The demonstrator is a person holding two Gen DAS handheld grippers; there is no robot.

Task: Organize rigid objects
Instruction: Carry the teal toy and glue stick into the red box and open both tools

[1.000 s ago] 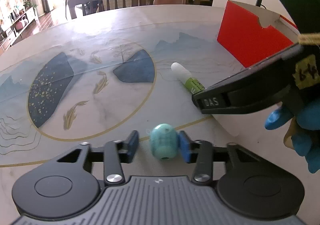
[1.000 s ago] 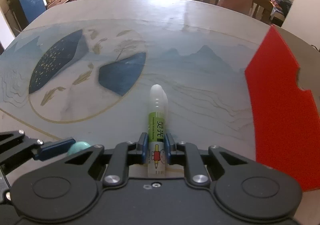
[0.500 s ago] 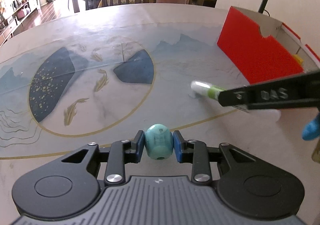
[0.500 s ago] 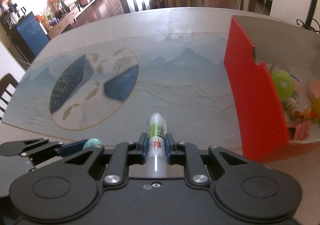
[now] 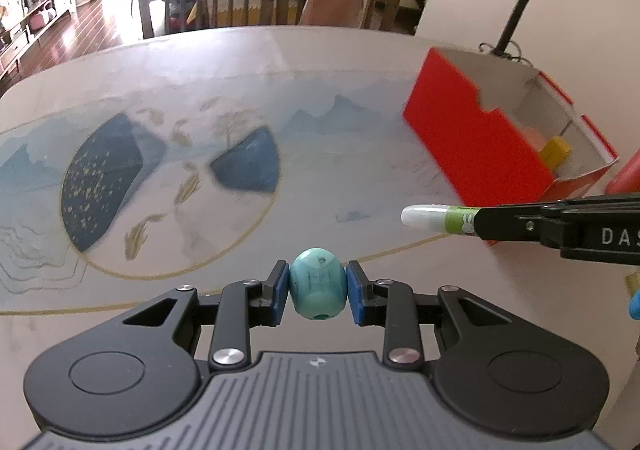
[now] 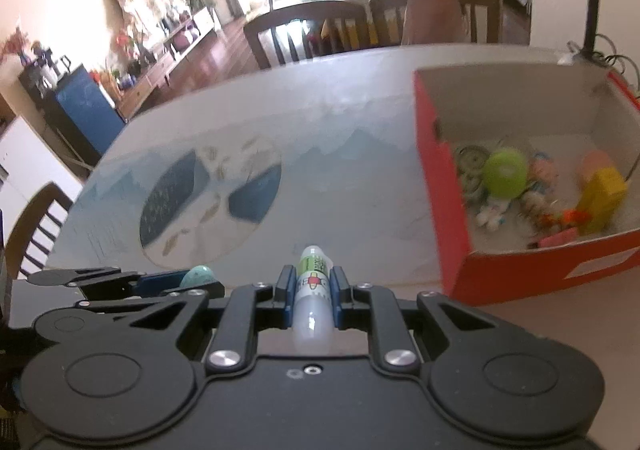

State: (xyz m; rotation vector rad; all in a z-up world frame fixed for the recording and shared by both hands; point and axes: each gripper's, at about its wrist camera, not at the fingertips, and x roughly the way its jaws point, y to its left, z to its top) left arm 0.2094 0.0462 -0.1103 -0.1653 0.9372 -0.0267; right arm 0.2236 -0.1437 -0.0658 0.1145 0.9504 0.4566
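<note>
Both our grippers hold their finds above the table.

On the left, our left gripper (image 5: 318,293) is clenched on a turquoise egg-shaped bead (image 5: 317,288), its blue pads pressing both sides, clear of the painted table (image 5: 328,62). Further right, our right gripper (image 6: 313,297) grasps a glue stick (image 6: 313,300) with a green label, cap pointing forward. Rightmost sits the open red box (image 6: 440,186), with small toys inside, near the glue stick.

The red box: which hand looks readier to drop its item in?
Probably the right. The right gripper, holding the glue stick, is beside the red box; the left gripper, holding the teal bead, is farther away.
</note>
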